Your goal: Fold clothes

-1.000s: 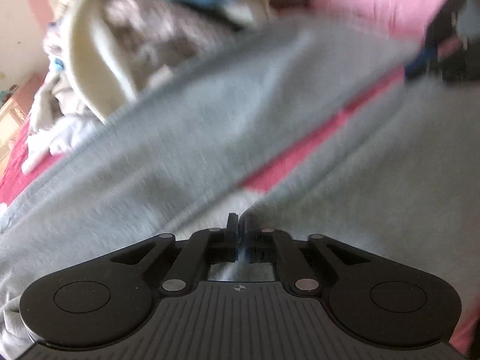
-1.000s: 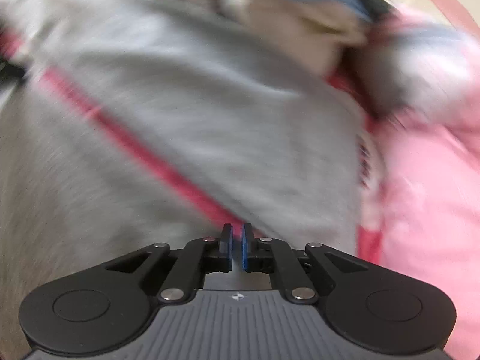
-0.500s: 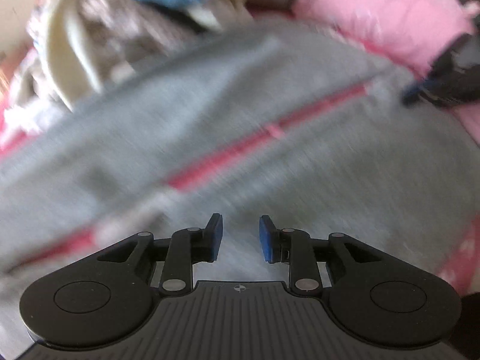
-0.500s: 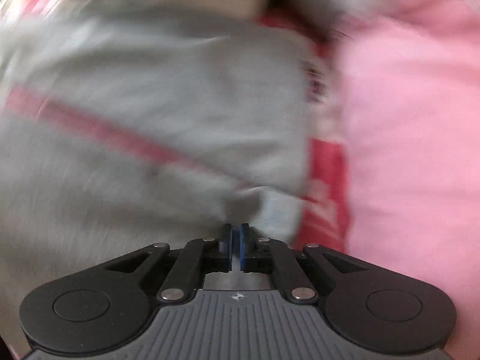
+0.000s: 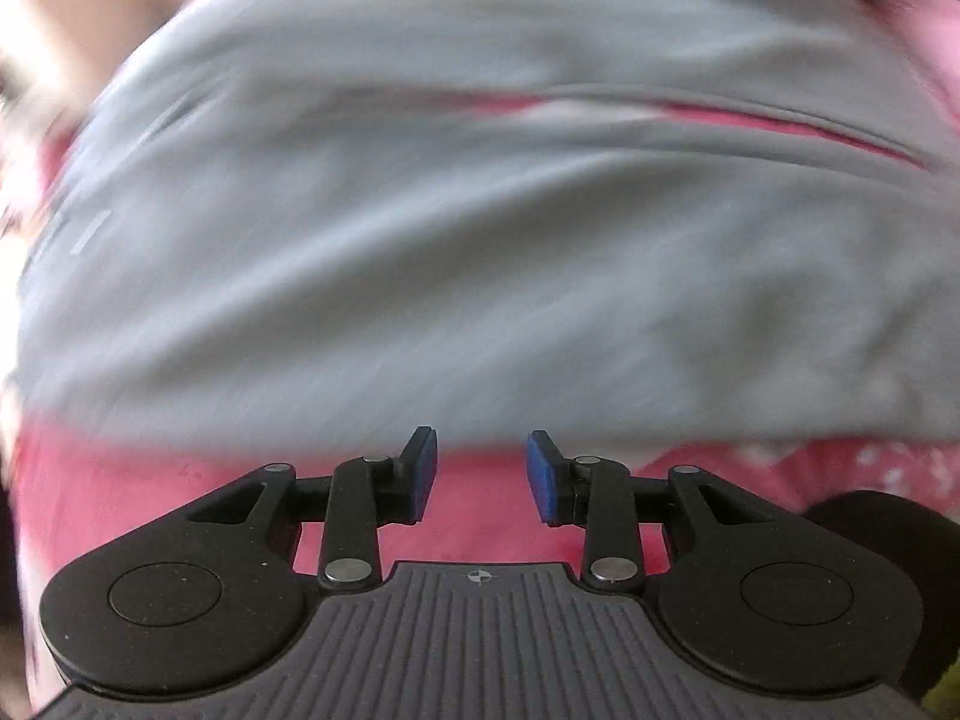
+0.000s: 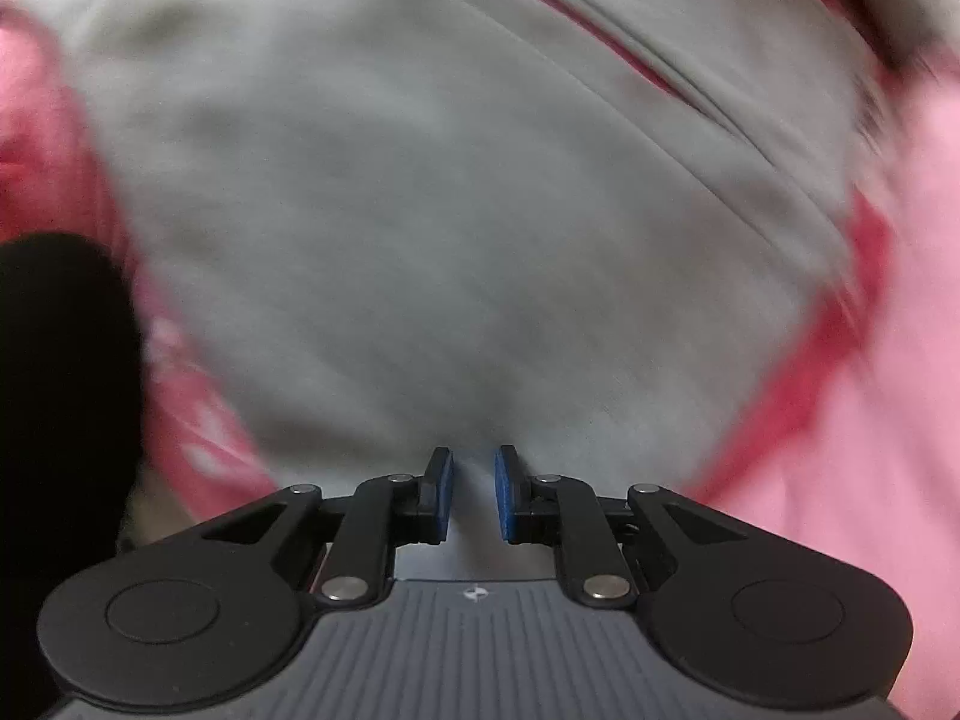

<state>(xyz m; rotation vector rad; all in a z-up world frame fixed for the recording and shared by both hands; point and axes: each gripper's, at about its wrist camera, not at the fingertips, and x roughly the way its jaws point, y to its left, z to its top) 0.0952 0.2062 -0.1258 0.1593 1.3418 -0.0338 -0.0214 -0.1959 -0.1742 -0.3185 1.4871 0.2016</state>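
A bright pink bedsheet with a scatter of small white marks (image 5: 798,468) fills the lower part of the left wrist view and shows again at the top corners, blurred. In the right wrist view the same pink sheet (image 6: 192,420) lies at the left side, and a paler, plain pink soft cover (image 6: 888,420) takes up the right side. A pale beige wall or surface (image 5: 72,18) shows in the upper left corner of the left wrist view, too blurred to tell apart. The light is soft, even daylight, with no hard shadows on the fabric. Both views are smeared.
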